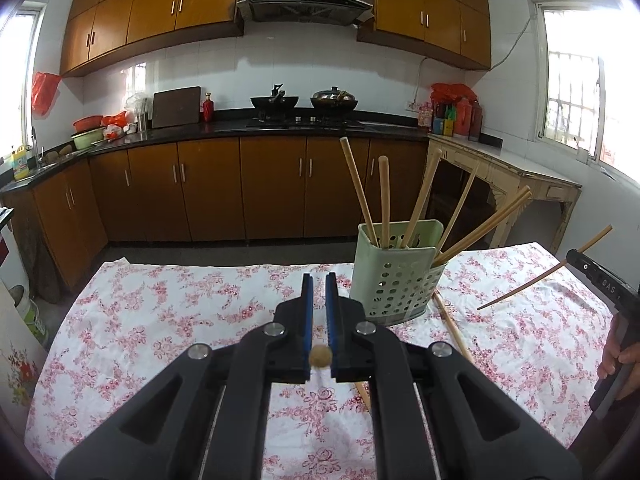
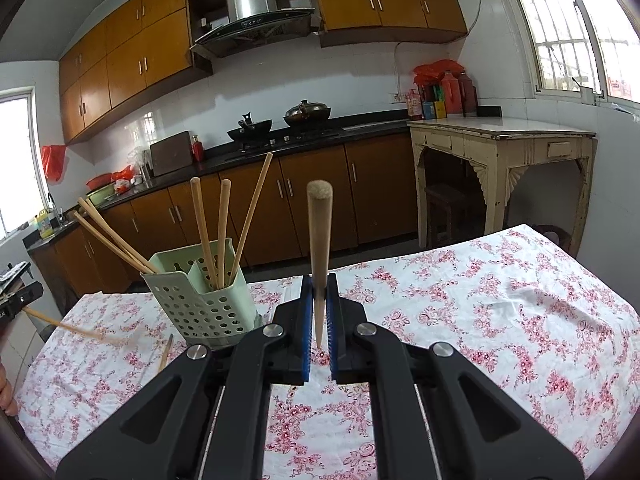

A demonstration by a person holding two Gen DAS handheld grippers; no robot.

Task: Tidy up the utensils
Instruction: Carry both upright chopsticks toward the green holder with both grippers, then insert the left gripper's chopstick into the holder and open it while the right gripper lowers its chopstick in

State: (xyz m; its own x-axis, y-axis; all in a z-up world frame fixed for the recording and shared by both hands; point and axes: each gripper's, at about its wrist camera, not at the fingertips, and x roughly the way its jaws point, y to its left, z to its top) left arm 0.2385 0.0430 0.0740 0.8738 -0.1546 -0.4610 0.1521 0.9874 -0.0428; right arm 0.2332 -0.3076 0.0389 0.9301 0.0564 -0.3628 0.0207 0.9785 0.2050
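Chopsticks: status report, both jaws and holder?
Left gripper and right gripper each shut on one chopstick. Green holder upright, several chopsticks inside. Loose chopstick on tablecloth beside holder.

One marking can be partly read. In the left wrist view, pale letters resembling "DAS" are printed on the black body of the right hand-held gripper (image 1: pixel 600 280) at the right edge; any further characters are cut off or blurred. Labels are carried by the yellow bottle (image 1: pixel 21 165) beside the sink and by the red bottle (image 1: pixel 207 107) on the far bench, but their print is too small to be read.
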